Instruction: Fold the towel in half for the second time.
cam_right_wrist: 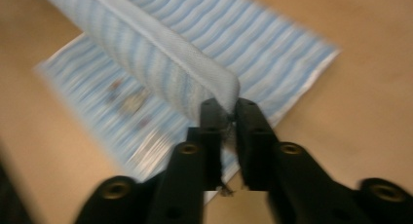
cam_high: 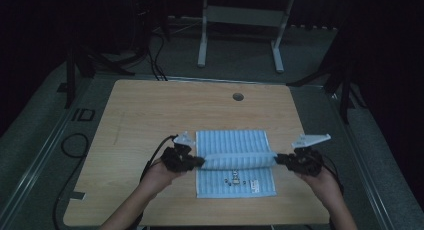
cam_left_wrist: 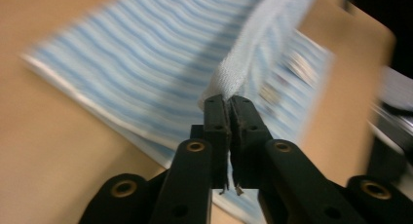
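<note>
The room is dim, its far and side edges falling into near black. A light wooden table [cam_high: 150,115] with a round cable hole [cam_high: 238,96] near its far edge stands on grey floor [cam_high: 240,60]. Beyond it rises a white metal desk frame [cam_high: 240,20]. Black cables [cam_high: 75,145] loop on the left floor.

Count: one blue-striped towel [cam_high: 235,162] on one wooden table [cam_high: 150,120]; two grippers, left gripper [cam_high: 200,162] and right gripper [cam_high: 277,159], one at each side edge of the towel.
</note>
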Motion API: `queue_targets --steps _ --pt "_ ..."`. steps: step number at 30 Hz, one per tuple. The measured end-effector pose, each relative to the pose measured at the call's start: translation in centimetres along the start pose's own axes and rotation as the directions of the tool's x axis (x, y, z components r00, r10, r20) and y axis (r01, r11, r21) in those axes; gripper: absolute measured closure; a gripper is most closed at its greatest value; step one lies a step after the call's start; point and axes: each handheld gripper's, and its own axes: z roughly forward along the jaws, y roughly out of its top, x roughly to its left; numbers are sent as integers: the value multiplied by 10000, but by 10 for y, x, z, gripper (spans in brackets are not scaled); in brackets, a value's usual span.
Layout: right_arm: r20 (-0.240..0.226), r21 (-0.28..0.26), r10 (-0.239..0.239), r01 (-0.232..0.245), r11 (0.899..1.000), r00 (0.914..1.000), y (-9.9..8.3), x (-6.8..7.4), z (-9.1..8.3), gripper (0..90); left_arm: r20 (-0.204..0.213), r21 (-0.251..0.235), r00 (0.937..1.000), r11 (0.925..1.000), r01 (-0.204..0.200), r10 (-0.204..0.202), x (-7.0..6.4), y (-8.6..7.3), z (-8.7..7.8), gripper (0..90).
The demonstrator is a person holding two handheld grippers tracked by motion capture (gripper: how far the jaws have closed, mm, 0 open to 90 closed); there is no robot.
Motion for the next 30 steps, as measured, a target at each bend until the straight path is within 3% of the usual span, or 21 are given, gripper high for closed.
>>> queue_targets --steps 1,3,6,9,10,13,15,16,17,19,20,21,22,23,25,27,30 --pt "-220 19 76 -75 10000 9997 -11 5 -1 729 117 186 9999 9998 -56 54 -4 -8 1 762" --pt "-630 222 401 -388 9990 9972 -33 11 -2 699 386 434 9989 9988 233 -250 -6 -23 4 648" --pt "-560 507 823 -795 9955 9950 -56 12 -1 641 472 598 9979 9973 421 -449 -4 -32 5 567" --pt "-604 479 948 -920 9946 9937 -59 12 -1 629 510 523 9963 9964 670 -697 -2 -36 7 525" --pt "-663 562 996 -959 9938 9928 -60 12 1 604 514 526 9969 9970 575 -602 -2 -35 9 520" --pt "-430 638 935 -906 9938 9947 -57 8 9 574 427 591 9967 9961 659 -684 2 -31 17 514" --pt "-505 840 1292 -1247 9886 9903 -53 -3 23 562 363 734 9943 9925 975 -1003 8 -27 27 485" --pt "-505 840 1292 -1247 9886 9903 -53 -3 23 562 363 734 9943 9925 975 -1003 8 -27 27 485" --pt "-763 1187 1296 -1200 9857 9886 -51 -6 34 551 499 883 9929 9908 1030 -1077 11 -25 35 484" --pt "-802 1300 1258 -1147 9849 9888 -51 -5 37 562 505 948 9925 9898 1060 -1111 12 -24 39 470" --pt "-897 1463 1204 -1065 9835 9887 -50 -4 40 658 480 1061 9916 9877 1147 -1203 13 -21 46 470" --pt "-897 1463 1204 -1065 9835 9887 -50 -4 40 658 480 1061 9916 9877 1147 -1203 13 -21 46 488" --pt "-1184 1651 778 -576 9846 9899 -51 2 43 781 642 1171 9911 9871 1088 -1168 14 -20 50 553" --pt "-1202 1675 720 -512 9845 9901 -51 4 42 784 657 1087 9903 9874 1149 -1225 14 -20 51 596" --pt "-1248 1602 656 -451 9860 9900 -51 6 37 788 894 828 9869 9885 1268 -1340 13 -19 49 768" --pt "-1205 1435 557 -381 9889 9911 -50 9 30 788 1064 808 9880 9914 1034 -1117 8 -18 44 888" --pt "-1219 1169 464 -321 9926 9915 -51 15 19 788 1129 1011 9915 9934 540 -654 -3 -20 41 892"
